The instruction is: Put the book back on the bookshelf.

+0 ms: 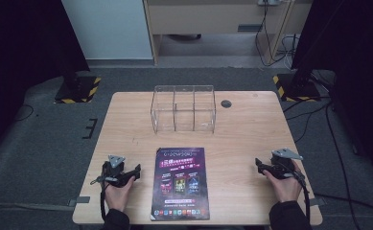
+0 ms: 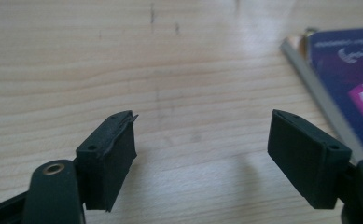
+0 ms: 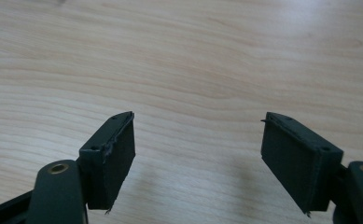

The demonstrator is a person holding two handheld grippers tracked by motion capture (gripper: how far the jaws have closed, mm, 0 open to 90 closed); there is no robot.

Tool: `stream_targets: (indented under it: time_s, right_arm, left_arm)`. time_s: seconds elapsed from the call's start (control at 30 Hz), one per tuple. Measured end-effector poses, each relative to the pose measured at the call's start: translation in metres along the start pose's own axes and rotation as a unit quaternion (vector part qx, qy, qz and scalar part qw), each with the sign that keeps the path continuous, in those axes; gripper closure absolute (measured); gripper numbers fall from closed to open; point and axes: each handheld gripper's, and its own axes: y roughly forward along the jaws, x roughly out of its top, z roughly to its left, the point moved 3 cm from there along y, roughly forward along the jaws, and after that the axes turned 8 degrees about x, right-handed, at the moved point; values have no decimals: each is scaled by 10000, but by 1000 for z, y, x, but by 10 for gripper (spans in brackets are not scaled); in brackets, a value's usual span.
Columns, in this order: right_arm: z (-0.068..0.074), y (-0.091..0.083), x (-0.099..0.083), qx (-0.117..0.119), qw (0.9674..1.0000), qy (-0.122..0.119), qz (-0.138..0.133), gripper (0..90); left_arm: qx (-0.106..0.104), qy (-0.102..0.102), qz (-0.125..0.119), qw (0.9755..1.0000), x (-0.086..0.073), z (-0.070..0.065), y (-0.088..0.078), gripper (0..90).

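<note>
Both grippers, left (image 1: 135,172) and right (image 1: 259,164), jaws wide and holding nothing, beside the booklet (image 1: 180,183) on bare worktop (image 1: 251,129) near its front edge.

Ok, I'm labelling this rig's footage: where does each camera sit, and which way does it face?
High view: above the person's side, looking forward and down on the table; both forearms, left gripper and right gripper show.
Left gripper view: on the left gripper, looking along its open jaws at bare wood, the booklet to its right.
Right gripper view: on the right gripper, open jaws over bare wood.
Shared: high and left gripper views both show the booklet.
</note>
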Motion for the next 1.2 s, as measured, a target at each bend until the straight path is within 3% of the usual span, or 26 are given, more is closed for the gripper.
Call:
stream_targets:
  time_s: [0.27, 0.6, 1.1, 1.2]
  right_arm:
    - [16, -6, 7, 320, 9995, -18, -56, 280]
    - [29, -13, 16, 557, 9981, -66, -240, 272]
    - [51, -17, 32, 892, 9947, -217, -470, 272]
    - [58, -17, 36, 966, 9938, -261, -477, 269]
  left_arm:
    - [-397, -156, -583, 9974, 10, -11, -19, 289]
    - [-761, -202, -677, 9946, 13, -28, -25, 341]
    - [-873, -29, -703, 9937, 16, -44, -24, 359]
    - [-882, -77, -746, 9933, 19, -46, -24, 359]
